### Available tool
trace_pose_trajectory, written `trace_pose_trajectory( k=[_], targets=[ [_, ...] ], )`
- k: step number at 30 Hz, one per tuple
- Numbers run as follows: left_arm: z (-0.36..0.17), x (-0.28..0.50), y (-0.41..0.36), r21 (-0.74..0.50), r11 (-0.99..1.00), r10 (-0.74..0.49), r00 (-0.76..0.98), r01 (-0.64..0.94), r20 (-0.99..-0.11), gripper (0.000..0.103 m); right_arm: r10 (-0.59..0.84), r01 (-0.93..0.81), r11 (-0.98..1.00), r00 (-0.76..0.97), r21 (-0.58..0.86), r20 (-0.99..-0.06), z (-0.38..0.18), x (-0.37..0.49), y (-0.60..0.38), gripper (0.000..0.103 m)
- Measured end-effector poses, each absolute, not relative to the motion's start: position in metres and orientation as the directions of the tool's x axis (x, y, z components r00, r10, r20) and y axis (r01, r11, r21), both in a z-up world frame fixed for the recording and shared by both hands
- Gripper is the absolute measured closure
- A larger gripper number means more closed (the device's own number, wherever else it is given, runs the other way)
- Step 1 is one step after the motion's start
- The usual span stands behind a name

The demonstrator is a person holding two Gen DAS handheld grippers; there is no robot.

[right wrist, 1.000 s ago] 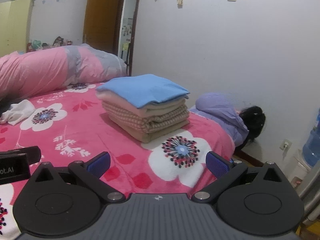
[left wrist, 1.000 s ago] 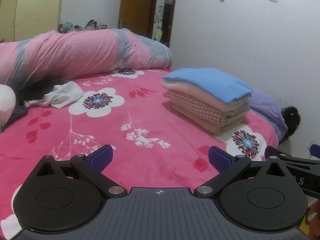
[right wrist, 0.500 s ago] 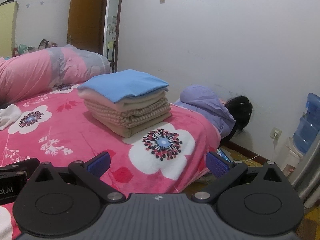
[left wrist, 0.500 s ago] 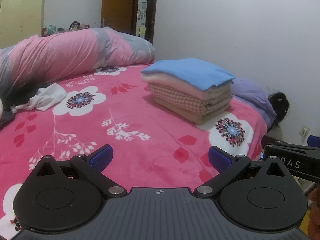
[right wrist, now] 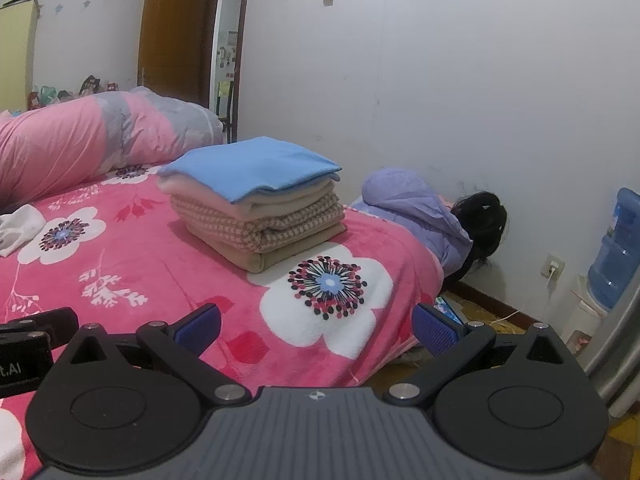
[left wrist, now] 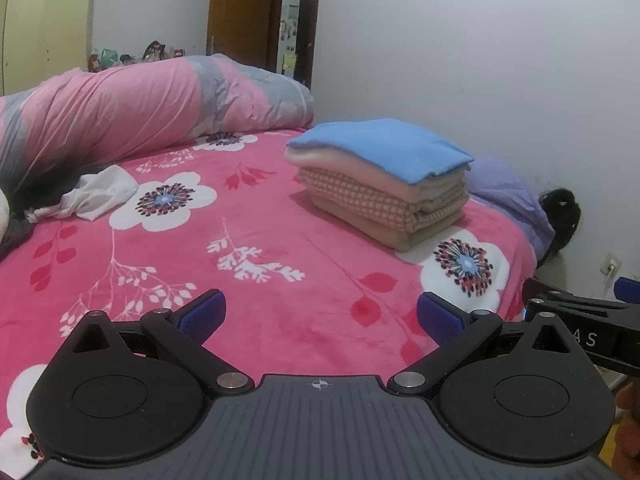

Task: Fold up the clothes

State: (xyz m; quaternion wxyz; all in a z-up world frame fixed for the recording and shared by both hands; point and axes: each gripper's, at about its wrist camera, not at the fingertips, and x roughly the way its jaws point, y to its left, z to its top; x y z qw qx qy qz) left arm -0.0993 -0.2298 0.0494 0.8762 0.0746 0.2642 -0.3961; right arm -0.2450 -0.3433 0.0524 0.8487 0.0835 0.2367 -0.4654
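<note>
**Both claws empty, next garment lying far off**

The left claw (left wrist: 318, 314) and the right claw (right wrist: 316, 324) are both hovering over the near edge of the bed (left wrist: 280, 280), jaws spread wide and gripping nothing. A folded stack (left wrist: 380, 188) is sitting near the bed's right corner, blue cloth on top, checked and beige layers beneath. A crumpled white garment (left wrist: 96, 196) is lying well apart from it, close to the rolled pink quilt (left wrist: 120, 112).

The stack is resting close to the mattress edge, so a careless sweep toward it could be nudging it off or skewing its layers. Reaching for the white piece means a long stretch; grabbing one loose corner could be dragging it into a tighter bunch.

How that garment is lying, and what kind it is, I cannot tell. A person in lilac (right wrist: 416, 212) is lying half hidden behind the bed's far side.
</note>
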Motion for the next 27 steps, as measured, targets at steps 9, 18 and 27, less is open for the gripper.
trace_pose_trajectory(
  k=[9,18,27],
  targets=[
    [0.0490,-0.0943,-0.2256,-0.088,0.684,-0.650,0.550,0.724,-0.525,0.000,-0.749,0.824,0.559,0.457,-0.087,-0.479,0.0530,-0.2404,-0.3388,0.000],
    [0.0507,-0.0923,-0.2226,-0.090,0.691,-0.647,0.558,0.717,-0.520,0.000,-0.749,0.822,0.563,0.461,-0.090,-0.475,0.0543,-0.2377,-0.3371,0.000],
    [0.0515,-0.0905,-0.2208,-0.093,0.696,-0.645,0.562,0.712,-0.518,0.000,-0.746,0.817,0.569,0.464,-0.095,-0.478,0.0548,-0.2345,-0.3358,0.000]
  ],
)
